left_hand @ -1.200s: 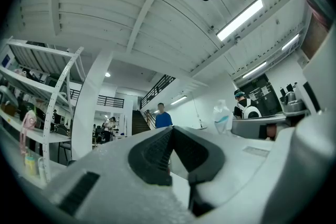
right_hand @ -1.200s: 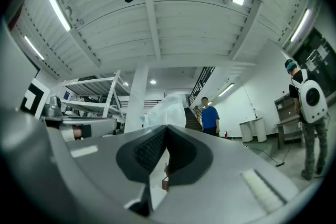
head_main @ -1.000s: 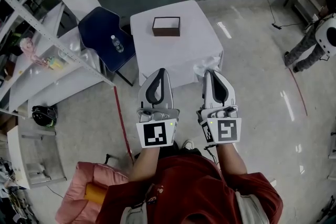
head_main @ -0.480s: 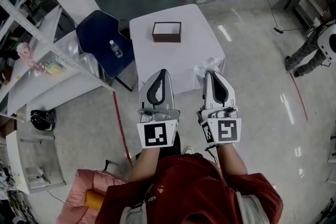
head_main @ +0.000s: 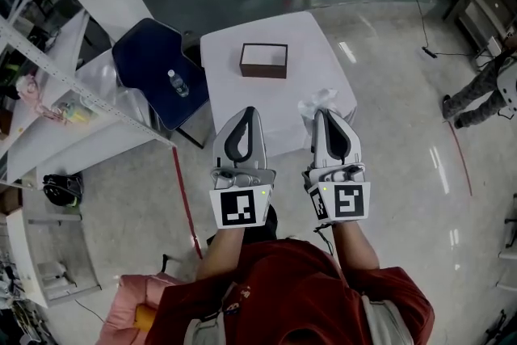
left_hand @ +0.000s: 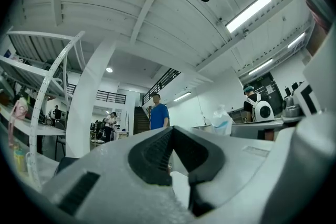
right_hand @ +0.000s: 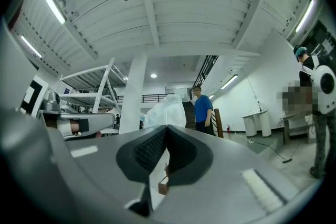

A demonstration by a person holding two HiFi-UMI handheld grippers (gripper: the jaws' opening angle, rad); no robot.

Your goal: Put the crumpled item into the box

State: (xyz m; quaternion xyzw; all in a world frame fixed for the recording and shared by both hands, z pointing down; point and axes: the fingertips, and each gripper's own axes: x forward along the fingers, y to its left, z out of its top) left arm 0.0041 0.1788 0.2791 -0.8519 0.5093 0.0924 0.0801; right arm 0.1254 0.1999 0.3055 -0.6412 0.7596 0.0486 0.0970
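- Your left gripper: jaws closed on each other, nothing between them, held short of the table.
- Your right gripper: also closed and empty, tips at the table's near right corner.
- Crumpled item: on that corner. It looks like thin white film; judged light, soft and springy. Open up and pinch a raised fold.
- Box: open-topped, toward the table's far edge.

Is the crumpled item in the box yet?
Out: the crumpled white plastic item sits pinched at the right gripper's shut tip, away from the open brown box.
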